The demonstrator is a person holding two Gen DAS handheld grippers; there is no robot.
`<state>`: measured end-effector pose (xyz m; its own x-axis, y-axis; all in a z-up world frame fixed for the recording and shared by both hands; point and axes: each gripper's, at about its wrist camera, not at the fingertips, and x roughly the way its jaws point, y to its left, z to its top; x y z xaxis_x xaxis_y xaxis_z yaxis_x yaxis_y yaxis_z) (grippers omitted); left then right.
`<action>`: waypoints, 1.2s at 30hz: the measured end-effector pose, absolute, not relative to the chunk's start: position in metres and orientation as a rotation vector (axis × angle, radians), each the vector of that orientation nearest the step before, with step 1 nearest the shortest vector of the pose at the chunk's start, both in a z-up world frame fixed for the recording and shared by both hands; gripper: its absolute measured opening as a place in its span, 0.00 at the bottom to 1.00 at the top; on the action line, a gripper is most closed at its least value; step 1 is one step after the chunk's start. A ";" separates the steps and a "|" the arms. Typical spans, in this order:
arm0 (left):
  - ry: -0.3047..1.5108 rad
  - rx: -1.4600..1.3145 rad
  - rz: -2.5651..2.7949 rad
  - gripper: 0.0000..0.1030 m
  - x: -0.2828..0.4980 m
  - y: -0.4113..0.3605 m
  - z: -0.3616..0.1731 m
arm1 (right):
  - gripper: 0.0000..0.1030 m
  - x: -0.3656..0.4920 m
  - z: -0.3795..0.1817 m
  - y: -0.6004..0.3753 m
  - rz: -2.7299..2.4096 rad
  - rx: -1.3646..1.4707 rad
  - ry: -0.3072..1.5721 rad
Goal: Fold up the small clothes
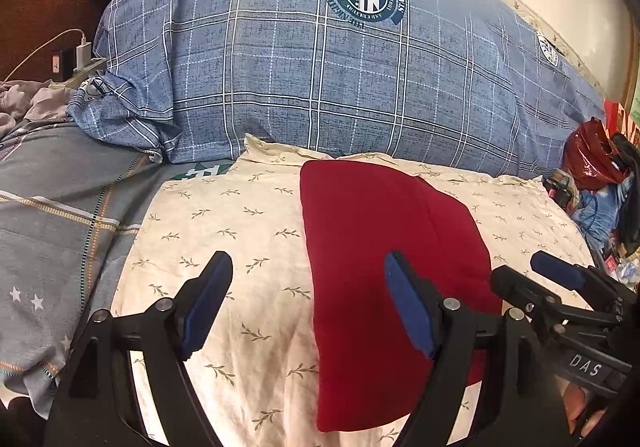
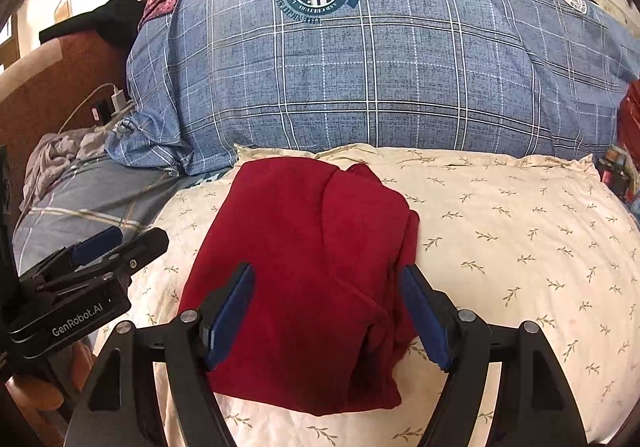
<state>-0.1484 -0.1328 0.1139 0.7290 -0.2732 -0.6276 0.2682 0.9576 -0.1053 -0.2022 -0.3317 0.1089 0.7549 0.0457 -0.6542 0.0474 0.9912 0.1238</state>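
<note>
Red garment point(image 2: 304, 279): folded into a rough rectangle, lying flat on the cream pillow point(image 2: 500, 231); layered folds bunch along its right edge. Its far end reaches close to the pillow's back edge; bare pillow shows wide to its right and in a narrower strip to its left.

Cream pillow: leaf-sprig print; landmark for all entries below.

Left gripper point(image 1: 308, 303): jaws spread apart, holding nothing, over the pillow's near left part; its right finger overlaps the garment's left portion in view. "GenRobot.AI" reads on its body in the right wrist view.

Right gripper point(image 2: 328, 311): jaws spread apart, empty, poised over the garment's near end, one finger at each side. "DAS" reads on its body in the left wrist view.

Blue plaid pillow point(image 2: 380, 67): behind the cream pillow, touching its back edge; round crest printed upside down, "STARS" legible.

Grey sheet point(image 1: 52, 231): left of the cream pillow, star print.

Charger point(image 1: 84, 51): white, cabled, far left behind.

Red bag point(image 1: 592, 155): right, amid clutter.
</note>
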 end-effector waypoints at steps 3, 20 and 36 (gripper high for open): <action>0.691 -0.007 -0.294 0.76 -0.149 -0.133 0.113 | 0.76 -0.202 0.108 -0.329 -0.013 0.121 0.717; 0.704 0.017 -0.273 0.76 -0.143 -0.138 0.104 | 0.78 -0.191 0.093 -0.329 -0.006 0.131 0.772; 0.720 0.027 -0.255 0.76 -0.138 -0.139 0.098 | 0.83 -0.182 0.083 -0.334 0.002 0.171 0.816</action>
